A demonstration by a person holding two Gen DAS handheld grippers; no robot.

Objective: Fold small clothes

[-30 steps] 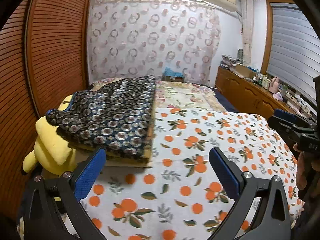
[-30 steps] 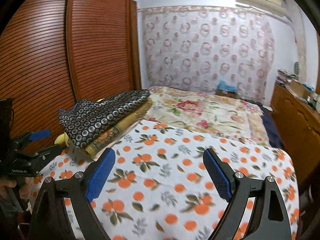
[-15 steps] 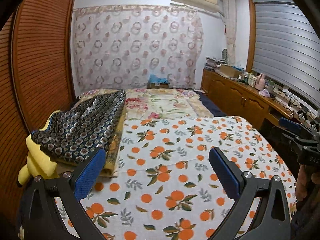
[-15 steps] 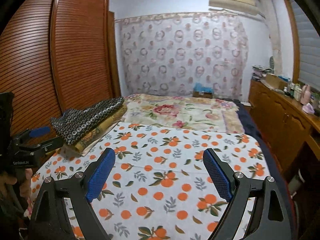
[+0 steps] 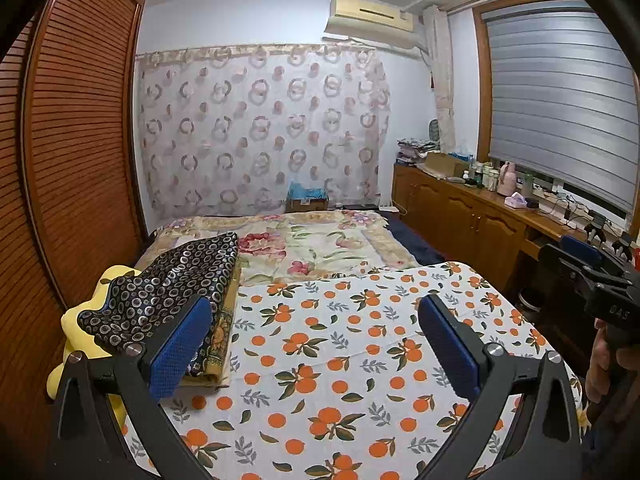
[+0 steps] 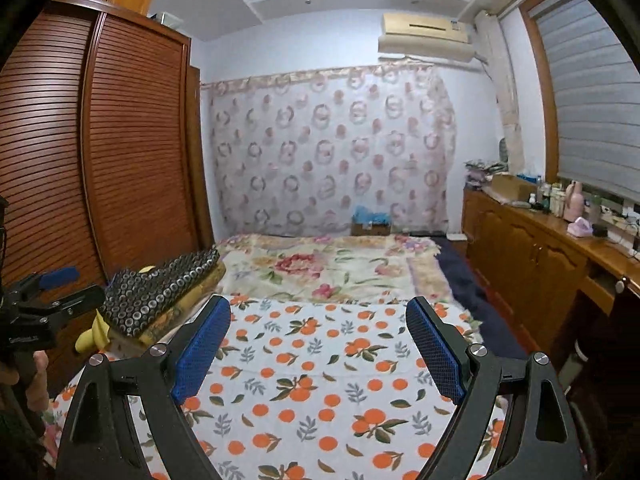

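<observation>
Here the left gripper (image 5: 314, 344) hangs with its blue-padded jaws spread wide and nothing between them, and the right gripper (image 6: 318, 346) is likewise wide apart and empty, both above a cloth printed with oranges and leaves (image 5: 340, 360) that lies flat beneath and ahead of them. In the left wrist view the right gripper shows at the far right edge, gripped by a hand (image 5: 612, 364), and in the right wrist view the left gripper sits at the far left edge, well apart from its partner. Just past the left finger of the left gripper, and partly hidden behind its blue pad, lies the folded dark garment (image 5: 168, 284): navy or black cloth covered in small pale rings, folded into a long flat rectangle with neat straight edges. It rests on top of a folded yellowish patterned cloth (image 5: 226, 328), the two forming a small stack at the left edge of the orange-print cloth. A yellow plush toy (image 5: 80, 320) pokes out from under the stack on its left side. Beyond the stack, ahead of both grippers, a floral quilt (image 5: 312, 248) with red flowers spreads toward the far wall. To the left stands a brown slatted wardrobe (image 5: 80, 140), to the right a wooden cabinet (image 5: 472, 220) with bottles and boxes on top, and a ring-patterned curtain (image 5: 260, 128) covers the far wall.
</observation>
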